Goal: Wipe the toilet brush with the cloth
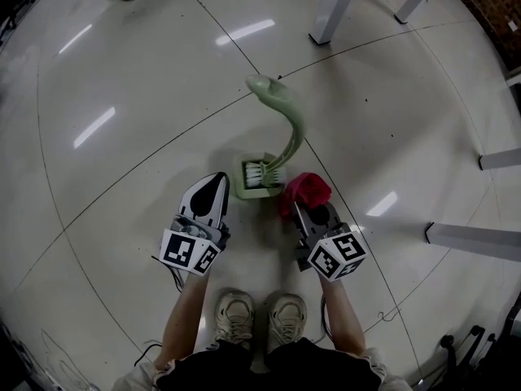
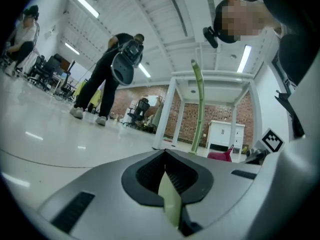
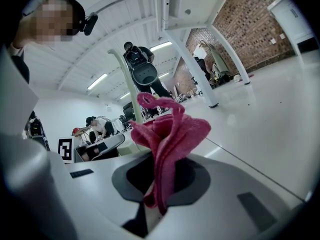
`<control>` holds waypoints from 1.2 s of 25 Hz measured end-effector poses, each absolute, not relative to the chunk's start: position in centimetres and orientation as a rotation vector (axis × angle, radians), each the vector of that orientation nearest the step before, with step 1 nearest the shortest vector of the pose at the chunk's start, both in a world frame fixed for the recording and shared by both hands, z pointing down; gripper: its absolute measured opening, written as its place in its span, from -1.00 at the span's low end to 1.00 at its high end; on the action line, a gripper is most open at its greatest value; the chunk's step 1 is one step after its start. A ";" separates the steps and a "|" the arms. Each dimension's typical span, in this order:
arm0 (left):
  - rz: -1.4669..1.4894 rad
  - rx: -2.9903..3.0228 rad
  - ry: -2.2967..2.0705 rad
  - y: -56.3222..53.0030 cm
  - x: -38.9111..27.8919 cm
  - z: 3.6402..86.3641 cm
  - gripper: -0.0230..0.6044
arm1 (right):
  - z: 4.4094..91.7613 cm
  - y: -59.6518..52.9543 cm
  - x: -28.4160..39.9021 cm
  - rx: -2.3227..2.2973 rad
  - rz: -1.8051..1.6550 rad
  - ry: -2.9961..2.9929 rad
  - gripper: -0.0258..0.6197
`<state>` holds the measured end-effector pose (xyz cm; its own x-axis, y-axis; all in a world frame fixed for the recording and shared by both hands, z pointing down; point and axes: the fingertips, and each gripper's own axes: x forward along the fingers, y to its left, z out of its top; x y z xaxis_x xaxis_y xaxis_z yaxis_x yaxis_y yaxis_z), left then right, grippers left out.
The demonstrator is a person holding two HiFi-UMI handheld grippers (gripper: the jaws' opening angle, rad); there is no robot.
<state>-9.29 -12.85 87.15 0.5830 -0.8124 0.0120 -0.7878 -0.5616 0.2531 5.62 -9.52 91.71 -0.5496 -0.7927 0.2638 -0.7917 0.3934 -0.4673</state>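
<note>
Head view looked steeply down on a glossy white floor crossed by thin dark seams, with the person's 2 pale shoes at the near edge of the picture. The toilet brush, pale green, stood upright on the floor just ahead of the shoes. Its white bristles sat in a square green holder and its curved handle rose away from the person. White table legs stood well apart from it, farther across the floor.

The left gripper pointed at the holder's left side, near it but apart from it. Left gripper view showed its 2 jaws closed together, with only a thin pale green sliver in the seam between them; what that sliver was could not be told. The brush handle rose ahead and to the right in that view.

The right gripper lay just right of the holder. Its jaws were clamped on the cloth, a red-pink bunch that stuck out past the fingertips and lay just beside the holder's right edge; whether it touched the holder could not be told.
</note>
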 end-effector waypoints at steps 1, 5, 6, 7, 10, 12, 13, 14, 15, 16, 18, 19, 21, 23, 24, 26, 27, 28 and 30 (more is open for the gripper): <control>-0.131 2.567 -1.332 -12.7 -9.5 87.9 -0.92 | 91.8 -9.5 5.4 -1.493 -0.873 2.628 -0.83; -0.046 2.552 -1.308 -12.1 -9.1 89.9 -0.92 | 92.3 -9.2 4.7 -1.552 -0.846 2.652 -0.83; -0.037 2.558 -1.296 -11.9 -8.9 90.1 -0.92 | 92.3 -9.1 4.6 -1.596 -0.808 2.674 -0.82; -0.032 2.563 -1.286 -11.9 -8.6 90.2 -0.92 | 92.2 -9.0 4.5 -1.640 -0.758 2.701 -0.82; -0.025 2.569 -1.273 -11.9 -8.3 90.5 -0.92 | 92.0 -8.3 3.5 -1.676 -0.679 2.731 -0.83; -0.023 2.567 -1.278 -12.0 -8.3 90.5 -0.92 | 92.1 -8.0 2.7 -1.650 -0.690 2.727 -0.82; -0.021 2.566 -1.281 -12.1 -8.3 90.5 -0.92 | 92.1 -7.9 2.4 -1.639 -0.689 2.734 -0.83; -0.019 2.566 -1.284 -12.1 -8.3 90.5 -0.92 | 92.1 -7.8 2.2 -1.632 -0.684 2.746 -0.82; -0.015 2.566 -1.286 -12.2 -8.3 90.6 -0.92 | 92.1 -7.7 2.0 -1.626 -0.676 2.759 -0.82; -0.010 2.566 -1.289 -12.2 -8.3 90.7 -0.92 | 92.0 -7.6 1.9 -1.622 -0.665 2.771 -0.82; -0.004 2.567 -1.291 -12.3 -8.3 90.8 -0.92 | 91.7 -7.5 1.6 -1.611 -0.639 2.790 -0.82; -0.003 2.569 -1.291 -12.3 -8.3 90.8 -0.92 | 91.4 -7.5 1.4 -1.603 -0.626 2.794 -0.83; -0.002 2.572 -1.290 -12.3 -8.3 90.7 -0.92 | 90.8 -7.3 0.9 -1.592 -0.610 2.788 -0.83; -0.007 2.569 -1.293 -12.3 -8.3 90.8 -0.92 | 90.4 -7.1 0.5 -1.580 -0.603 2.780 -0.82; -0.009 2.568 -1.294 -12.3 -8.3 90.8 -0.92 | 90.3 -7.0 0.3 -1.573 -0.597 2.783 -0.82; -0.006 2.572 -1.296 -12.3 -8.3 90.9 -0.92 | 90.2 -6.6 0.1 -1.559 -0.585 2.794 -0.83; -0.005 2.574 -1.296 -12.4 -8.3 90.9 -0.92 | 90.2 -6.4 -0.2 -1.548 -0.584 2.800 -0.82; -0.005 2.576 -1.295 -12.4 -8.3 90.9 -0.92 | 90.2 -6.1 -0.6 -1.533 -0.588 2.809 -0.83; -0.007 2.581 -1.290 -12.4 -8.3 90.9 -0.92 | 90.4 -5.6 -1.8 -1.485 -0.598 2.843 -0.83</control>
<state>-8.27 -12.38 90.90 0.6066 -0.7874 0.1092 -0.7862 -0.5739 0.2291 -1.78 -5.63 90.38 -0.5797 -0.7681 0.2719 -0.8126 0.5201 -0.2631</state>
